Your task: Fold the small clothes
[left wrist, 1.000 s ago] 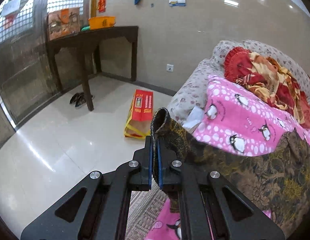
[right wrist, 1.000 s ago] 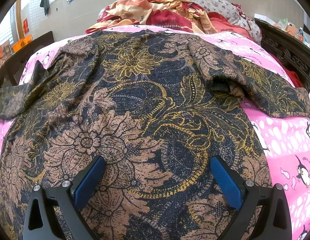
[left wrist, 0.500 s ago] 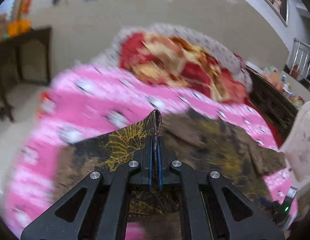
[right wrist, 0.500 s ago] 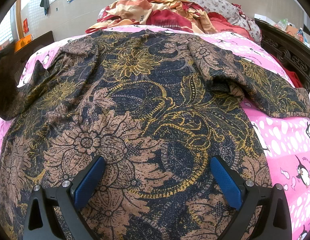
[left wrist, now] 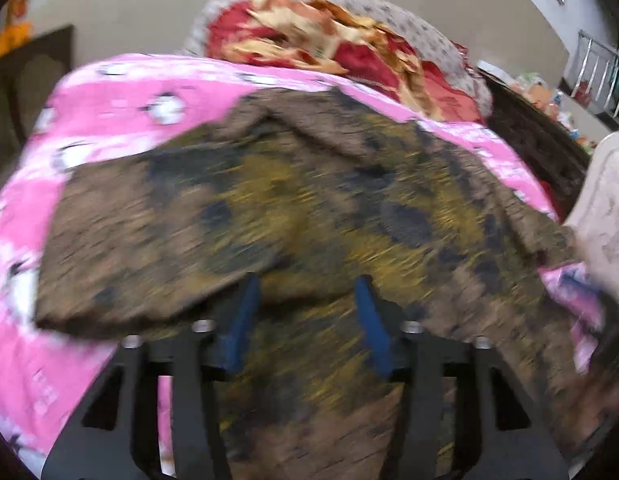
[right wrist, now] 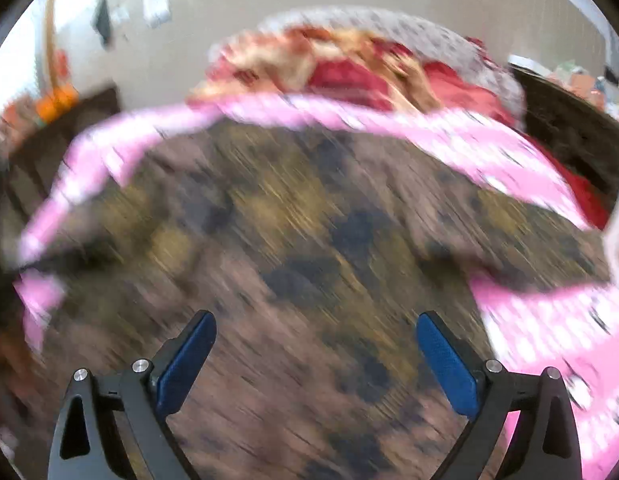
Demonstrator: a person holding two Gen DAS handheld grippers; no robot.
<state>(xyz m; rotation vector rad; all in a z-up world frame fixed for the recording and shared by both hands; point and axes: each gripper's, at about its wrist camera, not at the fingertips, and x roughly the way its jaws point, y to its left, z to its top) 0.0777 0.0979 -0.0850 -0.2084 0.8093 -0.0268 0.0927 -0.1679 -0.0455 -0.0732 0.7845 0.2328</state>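
Brown-gold patterned shirt [left wrist: 309, 208] spread on pink sheet [left wrist: 121, 92] of the bed, left sleeve [left wrist: 149, 240] already folded inward. Left tongs [left wrist: 305, 308] apart w/ nothing between; right tongs [right wrist: 313, 360] wide, empty, above the hem. Both views blurry. Next, prob. take right sleeve [right wrist: 529, 240], fold inward flat, w/o dragging the body.

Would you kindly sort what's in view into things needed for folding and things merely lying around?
For the job:
- brown floral garment
- left claw, open
- right claw, open

Lying about:
- red and cream bedding
- pink penguin sheet
- dark side table
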